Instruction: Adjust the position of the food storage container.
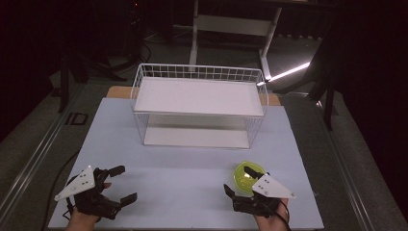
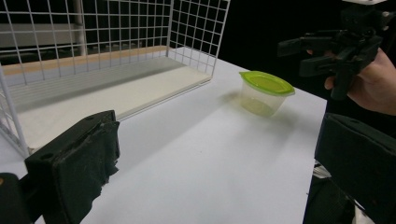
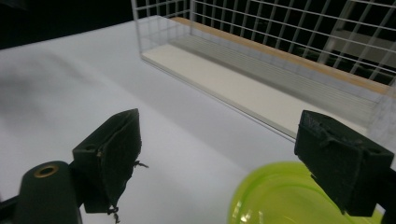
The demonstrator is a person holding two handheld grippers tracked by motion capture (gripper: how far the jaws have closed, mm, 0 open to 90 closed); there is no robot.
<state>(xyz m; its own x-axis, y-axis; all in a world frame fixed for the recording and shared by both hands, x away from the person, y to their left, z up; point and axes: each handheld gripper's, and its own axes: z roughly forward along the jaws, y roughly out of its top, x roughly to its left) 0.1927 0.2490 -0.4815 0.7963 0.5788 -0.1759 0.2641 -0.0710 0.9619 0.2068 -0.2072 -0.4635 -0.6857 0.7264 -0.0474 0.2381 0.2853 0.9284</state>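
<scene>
Nearest the high camera, at the bottom of the frame, we hold our two grippers low over the tabletop point(image 1: 183, 168): the left gripper point(image 1: 120, 183) at lower left with its jaws spread apart and nothing between them, the right gripper point(image 1: 239, 182) at lower right, its jaws also apart and poised above the green-lidded container point(image 1: 246, 174). Behind them, in the middle of the frame, stands one white wire rack point(image 1: 199, 103) with two shelves, both bare.

From the left gripper view, our own jaws rise wide at the lower corners. The container point(image 2: 265, 92) sits right of centre on the tabletop, apart from the rack point(image 2: 112, 60) at upper left, and the right gripper point(image 2: 317, 53) hangs at upper right above the container, not touching it.

From the right gripper view, the jaws stand apart at either side, and the green lid point(image 3: 280, 198) lies at the bottom edge just under the right-hand jaw, unpinched.

We judge the step to be the approach to the one container. Next we would need to lower the right gripper so the jaws straddle it, then close, likely to carry it to the rack.
</scene>
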